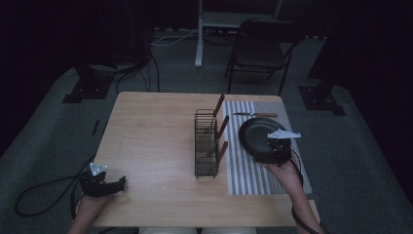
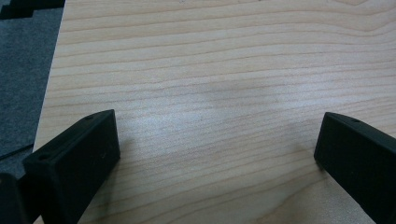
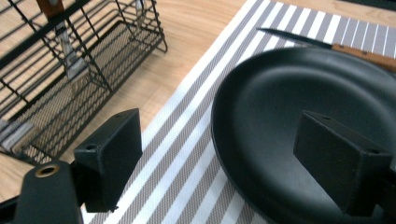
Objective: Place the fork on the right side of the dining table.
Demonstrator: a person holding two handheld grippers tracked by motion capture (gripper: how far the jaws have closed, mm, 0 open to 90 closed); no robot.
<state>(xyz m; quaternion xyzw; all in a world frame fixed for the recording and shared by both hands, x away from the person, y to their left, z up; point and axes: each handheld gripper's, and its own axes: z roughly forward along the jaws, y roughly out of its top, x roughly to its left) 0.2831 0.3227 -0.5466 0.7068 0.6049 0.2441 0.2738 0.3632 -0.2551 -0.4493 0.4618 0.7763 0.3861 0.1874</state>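
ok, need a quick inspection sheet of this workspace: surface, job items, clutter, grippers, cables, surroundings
Surface: light wooden table; striped placemat on its right side.
Job's things: black plate on the placemat; wire rack holding wooden-handled utensils beside it; knife on the placemat behind the plate.
Clutter: nothing seen.
Grippers: left gripper open over bare wood at the near left corner; right gripper open, jaws straddling the plate's near rim.
Cables: gripper cable looping over the floor at left; more behind the table.
Surroundings: grey carpet, folding chair, dark stands.
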